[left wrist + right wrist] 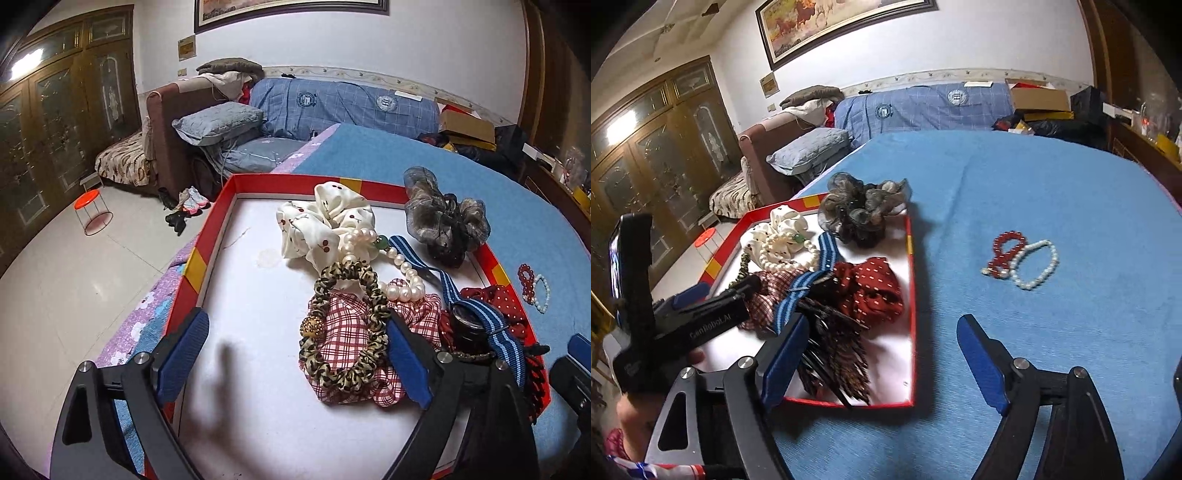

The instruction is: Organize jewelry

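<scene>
A red-rimmed tray point(221, 206) with a white floor sits on a blue cloth point(1052, 177). In it lie a leopard scrunchie point(347, 332), a plaid scrunchie point(351, 321), a pearl necklace point(400, 271), a white cherry scrunchie point(325, 221) and a striped watch strap point(476, 306). My left gripper point(295, 358) is open over the tray, its right finger against the leopard scrunchie, gripping nothing. My right gripper point(882, 362) is open and empty above the tray's near right corner point(912, 400). A red bead bracelet point(1004, 251) and a pearl bracelet point(1038, 266) lie on the cloth beyond it.
A grey gauze scrunchie point(860, 210) rests on the tray's far rim. A red dotted scrunchie point(868, 291) and dark brown hair clips point(831, 354) fill the tray's right side. A sofa point(332, 103), pillows and boxes stand behind; tiled floor drops off left.
</scene>
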A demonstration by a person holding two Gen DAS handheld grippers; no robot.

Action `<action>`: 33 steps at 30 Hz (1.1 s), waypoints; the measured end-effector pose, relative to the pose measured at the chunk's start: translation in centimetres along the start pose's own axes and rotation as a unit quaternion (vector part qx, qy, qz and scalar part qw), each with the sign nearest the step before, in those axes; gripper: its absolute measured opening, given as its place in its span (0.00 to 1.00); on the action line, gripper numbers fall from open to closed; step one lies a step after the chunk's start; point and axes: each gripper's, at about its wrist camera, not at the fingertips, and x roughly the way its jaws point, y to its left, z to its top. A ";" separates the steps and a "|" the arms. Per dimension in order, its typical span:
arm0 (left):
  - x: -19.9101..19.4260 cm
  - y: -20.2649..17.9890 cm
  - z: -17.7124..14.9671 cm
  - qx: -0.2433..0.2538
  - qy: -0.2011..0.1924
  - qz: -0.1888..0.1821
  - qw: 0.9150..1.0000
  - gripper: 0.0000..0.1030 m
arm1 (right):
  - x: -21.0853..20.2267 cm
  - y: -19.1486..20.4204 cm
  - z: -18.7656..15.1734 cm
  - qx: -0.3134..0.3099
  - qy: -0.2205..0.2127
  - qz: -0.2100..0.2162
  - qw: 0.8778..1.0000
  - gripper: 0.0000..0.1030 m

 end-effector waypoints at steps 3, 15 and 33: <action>-0.7 0.1 -0.5 -0.011 0.000 0.009 1.000 0.91 | -0.7 -0.6 -0.5 -0.002 -0.004 -0.009 1.000 0.85; -9.7 -4.1 -4.7 0.032 -0.110 0.033 0.993 1.00 | -7.4 -1.6 -4.0 -0.029 -0.095 -0.037 0.994 0.89; -11.1 -2.6 -6.0 -0.011 -0.104 0.069 0.992 1.00 | -9.3 0.0 -6.0 -0.084 -0.130 -0.049 0.987 0.93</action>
